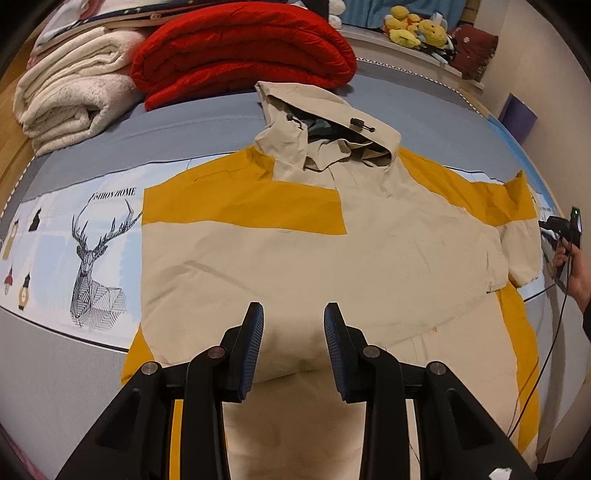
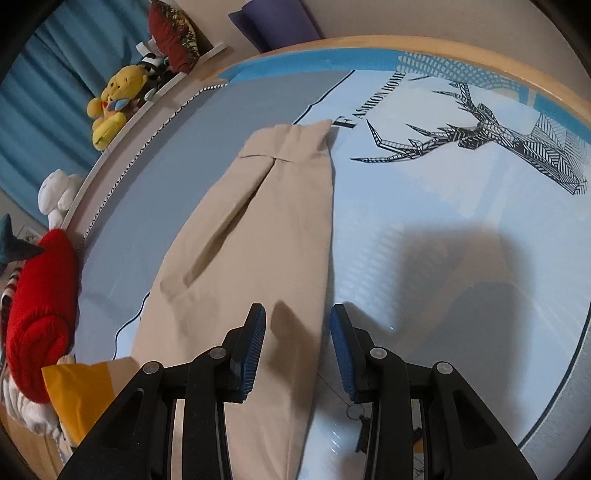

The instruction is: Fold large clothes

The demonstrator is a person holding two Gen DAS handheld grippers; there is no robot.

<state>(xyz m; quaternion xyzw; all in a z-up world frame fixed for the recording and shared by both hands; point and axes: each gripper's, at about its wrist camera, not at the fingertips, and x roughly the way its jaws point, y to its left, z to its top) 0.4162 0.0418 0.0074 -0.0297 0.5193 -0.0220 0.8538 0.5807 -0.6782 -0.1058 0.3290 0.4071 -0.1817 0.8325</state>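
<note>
"What lies at the far side of the bed (image 1: 207, 122)?"

"A folded red blanket (image 1: 240, 48) beside a fluffy white blanket (image 1: 70, 88). Yellow soft toys (image 1: 413, 26) sit on a shelf."

Both fisheye views are evenly lit by soft indoor light and mostly sharp. Straight lines bow toward dark vignetted corners. In the right wrist view, a broad soft shadow (image 2: 461, 266) darkens the bed sheet (image 2: 424, 199) around four o'clock.
</note>
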